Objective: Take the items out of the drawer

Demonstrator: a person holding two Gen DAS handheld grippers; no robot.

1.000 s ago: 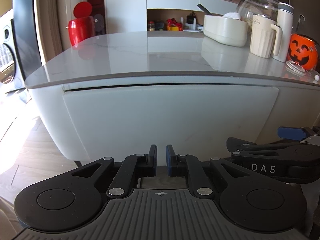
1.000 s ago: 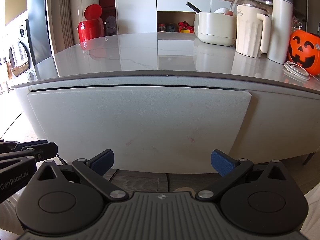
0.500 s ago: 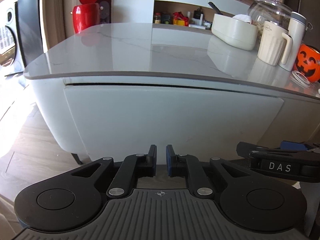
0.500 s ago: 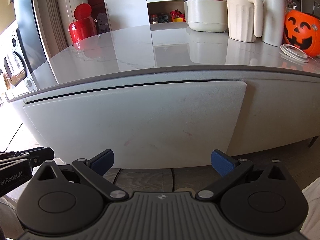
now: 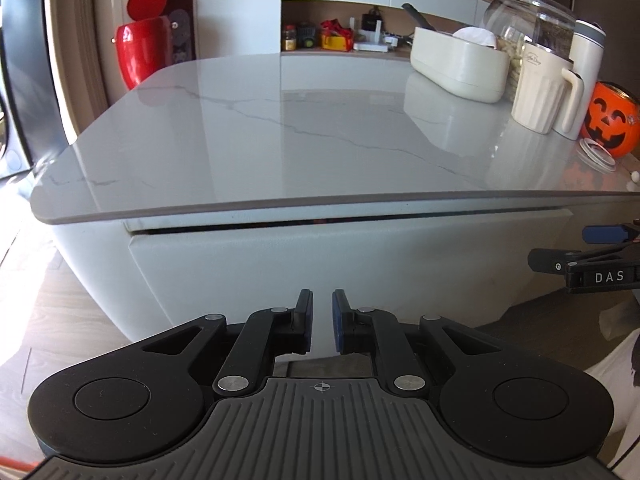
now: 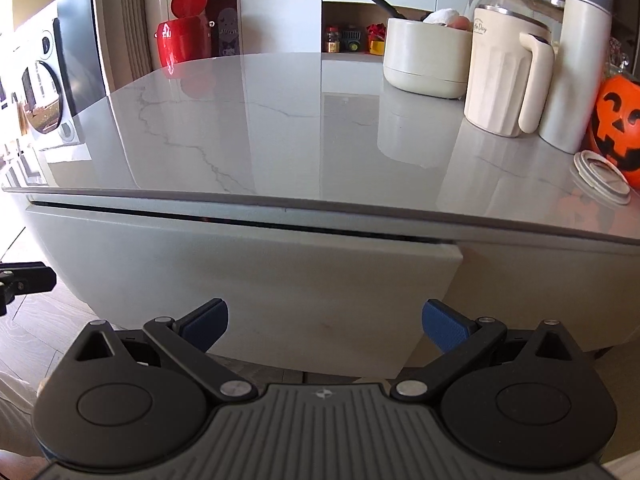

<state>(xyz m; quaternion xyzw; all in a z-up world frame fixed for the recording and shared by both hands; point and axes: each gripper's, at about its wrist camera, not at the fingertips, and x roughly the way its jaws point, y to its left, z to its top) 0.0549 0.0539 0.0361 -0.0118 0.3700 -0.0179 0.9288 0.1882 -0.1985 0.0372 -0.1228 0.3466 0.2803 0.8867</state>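
Observation:
A closed white drawer front [image 5: 320, 264] [image 6: 248, 280] sits under the grey marble tabletop [image 5: 304, 136] [image 6: 288, 128], with a thin dark gap along its top edge. My left gripper [image 5: 322, 320] is shut with nothing between its blue pads and hovers in front of the drawer's lower middle. My right gripper [image 6: 324, 322] stands wide open, empty, before the drawer's right half. Its fingers [image 5: 604, 234] show at the right edge of the left wrist view. The drawer's contents are hidden.
On the tabletop's right side stand a cream oval container [image 5: 460, 66], a ribbed cream jug [image 6: 504, 80], a tall white flask [image 6: 580, 64], a glass jar [image 5: 528, 20], an orange pumpkin bucket [image 5: 610, 120] and a clear lid [image 6: 600, 178]. A red bin [image 5: 142, 48] stands behind. Wooden floor lies below.
Both grippers have risen, so the views now look down onto the tabletop and the drawer front sits lower in frame. The jaws of each have kept their spacing.

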